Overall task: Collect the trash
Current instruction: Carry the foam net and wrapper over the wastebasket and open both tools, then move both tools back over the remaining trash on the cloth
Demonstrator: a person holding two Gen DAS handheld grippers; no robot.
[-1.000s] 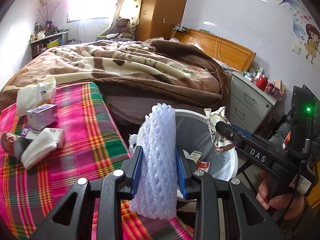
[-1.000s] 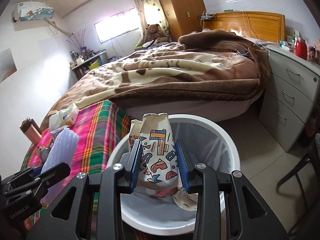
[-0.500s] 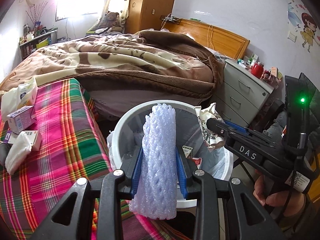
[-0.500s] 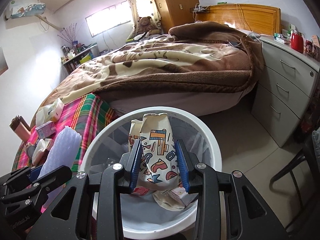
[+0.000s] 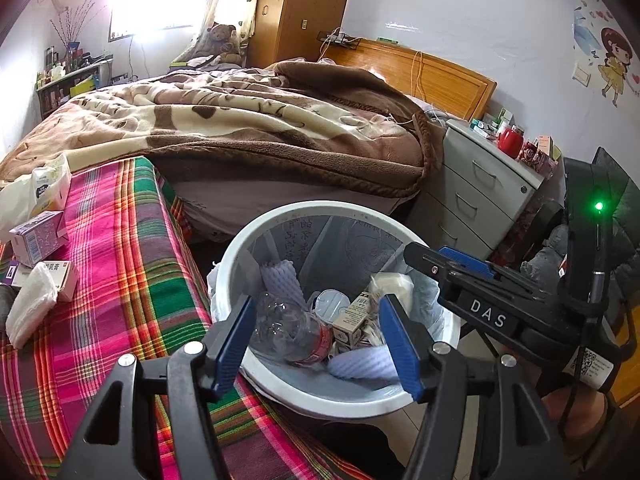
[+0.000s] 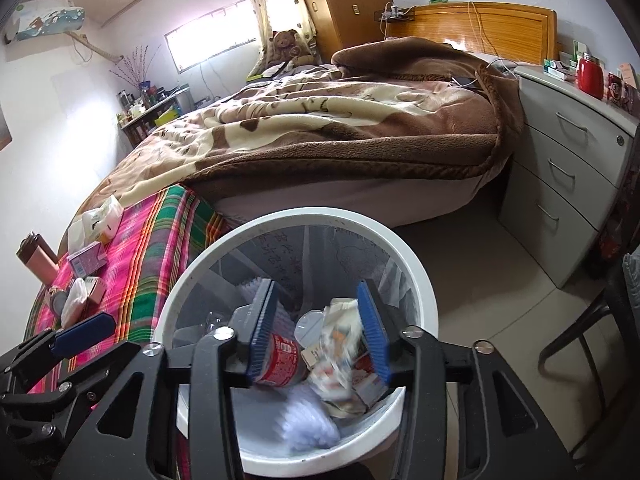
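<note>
Both the left gripper [image 5: 316, 342] and right gripper [image 6: 318, 336] hang released and empty over the bin [image 5: 236, 252], just off the worktop [image 5: 132, 280] edge.

Right gripper [image 6: 316, 332] spread wide above white bin [image 6: 416, 268], patterned wrapper [image 6: 340, 344] blurred inside

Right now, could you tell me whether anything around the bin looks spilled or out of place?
Nothing has spilled: the foam sleeve and printed wrapper lie inside the white bin. Boxes and a tissue remain on the plaid cloth.
</note>
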